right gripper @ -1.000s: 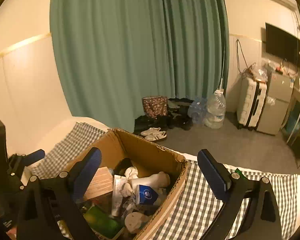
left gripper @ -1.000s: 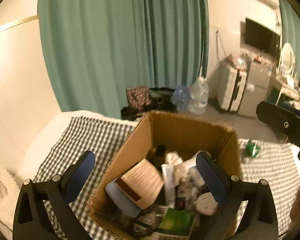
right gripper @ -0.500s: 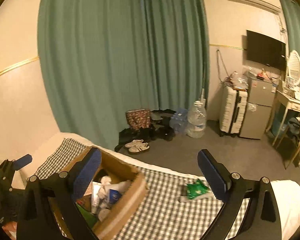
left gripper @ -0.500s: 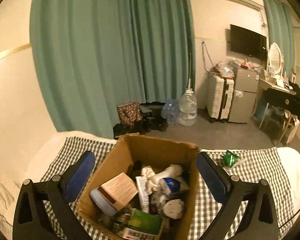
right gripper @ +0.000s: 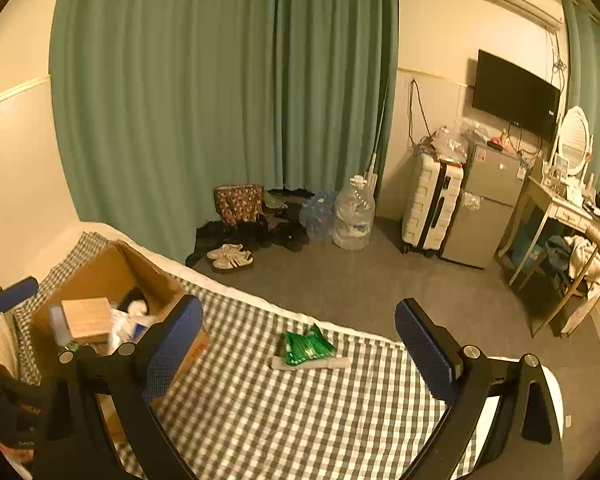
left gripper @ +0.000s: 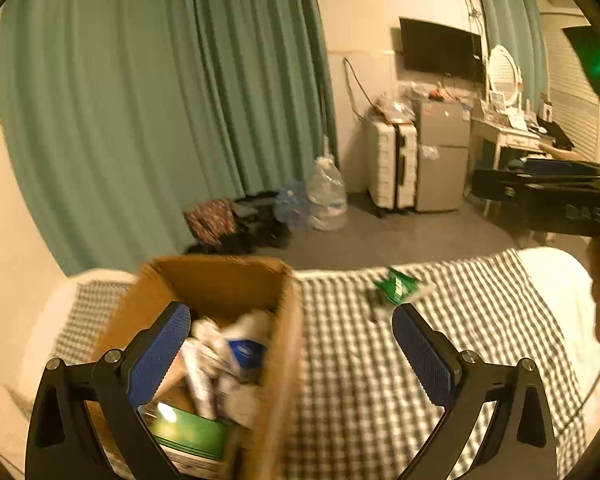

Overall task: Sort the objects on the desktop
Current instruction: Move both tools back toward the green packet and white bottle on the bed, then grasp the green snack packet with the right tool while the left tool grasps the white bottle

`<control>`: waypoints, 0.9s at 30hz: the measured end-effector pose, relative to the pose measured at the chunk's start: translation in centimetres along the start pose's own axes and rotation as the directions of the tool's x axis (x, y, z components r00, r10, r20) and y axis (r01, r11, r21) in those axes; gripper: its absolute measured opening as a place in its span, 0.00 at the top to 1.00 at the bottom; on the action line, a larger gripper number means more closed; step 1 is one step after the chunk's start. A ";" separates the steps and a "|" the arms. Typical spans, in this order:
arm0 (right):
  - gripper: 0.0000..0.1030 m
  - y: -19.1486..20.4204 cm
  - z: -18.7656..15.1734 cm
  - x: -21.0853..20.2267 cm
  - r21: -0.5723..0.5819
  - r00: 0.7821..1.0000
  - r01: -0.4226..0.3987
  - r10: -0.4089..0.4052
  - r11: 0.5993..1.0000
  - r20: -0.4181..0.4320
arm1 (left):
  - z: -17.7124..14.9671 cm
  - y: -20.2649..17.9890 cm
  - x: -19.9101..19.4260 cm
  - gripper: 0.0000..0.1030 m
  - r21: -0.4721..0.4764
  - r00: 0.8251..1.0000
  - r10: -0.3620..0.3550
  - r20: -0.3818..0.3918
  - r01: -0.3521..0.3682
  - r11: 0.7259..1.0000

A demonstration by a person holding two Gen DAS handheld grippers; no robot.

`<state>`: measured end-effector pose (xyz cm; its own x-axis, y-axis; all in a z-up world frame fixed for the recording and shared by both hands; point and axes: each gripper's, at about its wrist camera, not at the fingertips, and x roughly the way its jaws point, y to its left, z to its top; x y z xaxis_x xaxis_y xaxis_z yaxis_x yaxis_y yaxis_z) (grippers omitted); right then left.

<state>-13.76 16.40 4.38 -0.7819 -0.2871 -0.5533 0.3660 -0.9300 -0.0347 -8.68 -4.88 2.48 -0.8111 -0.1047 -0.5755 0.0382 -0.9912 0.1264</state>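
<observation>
An open cardboard box (left gripper: 216,280) (right gripper: 96,276) full of small items stands on the checked cloth (right gripper: 260,400). A green packet (right gripper: 306,346) (left gripper: 396,284) lies on a white tube (right gripper: 332,363) on the cloth to the right of the box. My left gripper (left gripper: 290,354) is open and empty above the box's right wall. My right gripper (right gripper: 298,346) is open and empty, raised above the cloth, with the green packet seen between its fingers. The left gripper's blue pad (right gripper: 16,294) shows at the left edge of the right wrist view.
The cloth covers a white surface whose far edge (right gripper: 260,300) drops to a grey floor. Shoes (right gripper: 230,256), a water jug (right gripper: 354,220), a white suitcase (right gripper: 432,208) and a small fridge (right gripper: 488,208) stand beyond. Teal curtains (right gripper: 220,100) hang behind.
Both grippers have swung to the right, away from the box. The green packet has come between the right gripper's fingers. Both stayed open.
</observation>
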 end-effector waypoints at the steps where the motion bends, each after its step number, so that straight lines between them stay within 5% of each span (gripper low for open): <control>1: 0.05 -0.7 -0.7 0.9 0.017 1.000 -0.002 0.002 1.000 -0.013 | -0.4 -0.8 0.7 0.00 -0.017 1.000 -0.006 -0.005 0.006 1.000; 8: 0.05 -4.4 -4.4 7.3 0.072 0.995 -0.026 0.033 0.997 -0.095 | -4.1 -6.1 3.7 0.00 0.057 0.995 -0.092 0.041 0.090 0.994; 14: 0.05 -6.6 -6.6 13.7 -0.005 0.982 0.006 -0.007 1.000 -0.187 | -8.0 -10.4 4.6 0.00 0.161 0.968 -0.216 0.125 0.195 0.968; 21: 0.05 -7.5 -8.7 20.2 0.067 0.948 -0.061 0.079 0.996 -0.310 | -10.0 -11.1 9.6 0.00 0.158 0.979 -0.201 0.018 0.196 0.968; 27: 0.05 -2.7 -9.3 24.2 -0.113 0.941 -0.139 0.096 0.984 -0.323 | -10.2 -10.5 12.9 0.00 0.111 0.982 -0.187 -0.038 0.190 0.976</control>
<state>-28.96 14.15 -16.65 -0.5377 -0.2854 -0.7934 0.5258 -0.8491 -0.0509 -13.59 3.32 -14.52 -0.7813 0.0796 -0.6190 -0.1814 -0.9780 0.1033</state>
